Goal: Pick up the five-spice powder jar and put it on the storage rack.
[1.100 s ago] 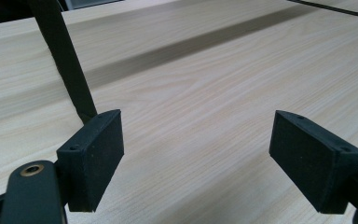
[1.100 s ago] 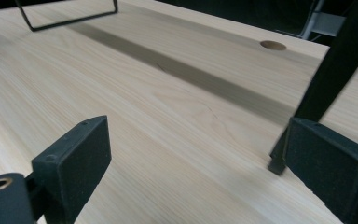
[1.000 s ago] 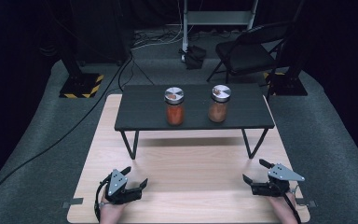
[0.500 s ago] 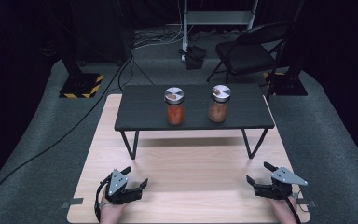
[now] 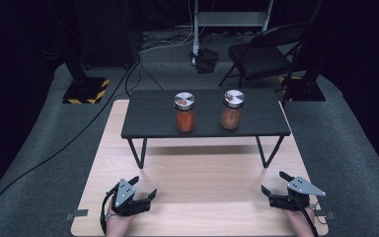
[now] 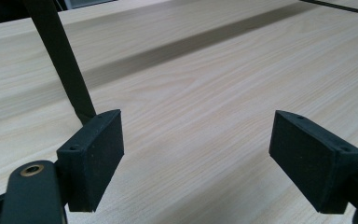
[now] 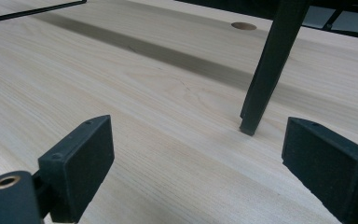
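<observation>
Resting low at the near edge of the pale wooden tabletop (image 5: 202,187), the left gripper (image 5: 143,189) has its two black jaws spread wide, with bare wood grain between them in the left gripper view and nothing gripped. The right gripper (image 5: 273,182) sits at the near right corner of the same tabletop, its jaws likewise wide apart and empty; the grey three-cornered plate on top of it shows in the high view. Both grippers point away from the person, toward a low black rectangular stand on thin metal legs (image 5: 148,121) that occupies the far half of the tabletop. One slanted black leg of the stand (image 6: 63,60) rises just beyond the left gripper's jaws; another leg (image 7: 268,70) meets the wood beyond the right gripper's jaws. On the stand are two glass jars with round silver lids, upright and apart: the jar with orange-red contents (image 5: 185,112) left of centre, the jar with brownish contents (image 5: 232,109) to its right. Both jars are well apart from the grippers.
</observation>
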`<state>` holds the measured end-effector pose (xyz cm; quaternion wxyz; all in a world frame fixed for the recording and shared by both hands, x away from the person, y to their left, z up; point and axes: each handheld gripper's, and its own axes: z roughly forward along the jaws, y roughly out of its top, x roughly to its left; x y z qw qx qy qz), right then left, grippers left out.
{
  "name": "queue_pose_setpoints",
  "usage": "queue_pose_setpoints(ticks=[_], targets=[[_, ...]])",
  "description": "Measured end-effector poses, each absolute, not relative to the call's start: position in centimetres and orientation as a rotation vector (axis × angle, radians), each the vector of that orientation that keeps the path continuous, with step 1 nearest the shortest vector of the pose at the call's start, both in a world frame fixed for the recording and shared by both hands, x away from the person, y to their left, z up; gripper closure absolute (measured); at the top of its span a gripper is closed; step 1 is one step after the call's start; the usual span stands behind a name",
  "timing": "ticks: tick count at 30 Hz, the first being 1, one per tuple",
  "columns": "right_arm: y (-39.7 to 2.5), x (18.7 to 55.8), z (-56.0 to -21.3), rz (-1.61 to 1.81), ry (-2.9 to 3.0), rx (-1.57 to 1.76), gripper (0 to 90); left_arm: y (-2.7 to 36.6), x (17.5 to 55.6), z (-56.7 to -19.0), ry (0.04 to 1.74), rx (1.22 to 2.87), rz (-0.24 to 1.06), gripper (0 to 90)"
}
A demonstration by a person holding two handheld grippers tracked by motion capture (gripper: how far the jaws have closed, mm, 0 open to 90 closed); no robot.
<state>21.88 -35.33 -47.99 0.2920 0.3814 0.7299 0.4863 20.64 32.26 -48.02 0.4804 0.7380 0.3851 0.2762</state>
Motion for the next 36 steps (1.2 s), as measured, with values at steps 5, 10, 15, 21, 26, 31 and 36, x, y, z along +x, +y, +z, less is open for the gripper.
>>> queue_pose_setpoints(ticks=[5, 10, 15, 21, 26, 31, 36], targets=[[-35.27, 21.87, -47.97, 1.293, 1.946, 1.016, 8.7, 32.23, 20.64, -47.99, 0.940, 1.802, 0.675, 17.8], [-35.24, 21.84, -47.95, 1.289, 1.947, 1.015, 8.8, 32.23, 20.66, -47.98, 0.937, 1.805, 0.674, 17.8], [-35.21, 21.84, -47.94, 1.286, 1.947, 1.015, 8.9, 32.25, 20.67, -47.98, 0.936, 1.805, 0.673, 17.8], [-35.19, 21.83, -47.94, 1.285, 1.947, 1.015, 8.9, 32.25, 20.68, -47.98, 0.937, 1.805, 0.673, 17.8], [-35.20, 21.84, -47.92, 1.285, 1.948, 1.016, 9.0, 32.24, 20.67, -47.98, 0.937, 1.805, 0.673, 17.8], [-35.19, 21.85, -47.91, 1.284, 1.949, 1.015, 9.1, 32.25, 20.68, -47.98, 0.936, 1.805, 0.672, 17.8], [-35.20, 21.86, -47.91, 1.284, 1.950, 1.016, 9.2, 32.24, 20.67, -47.99, 0.936, 1.805, 0.672, 17.9]])
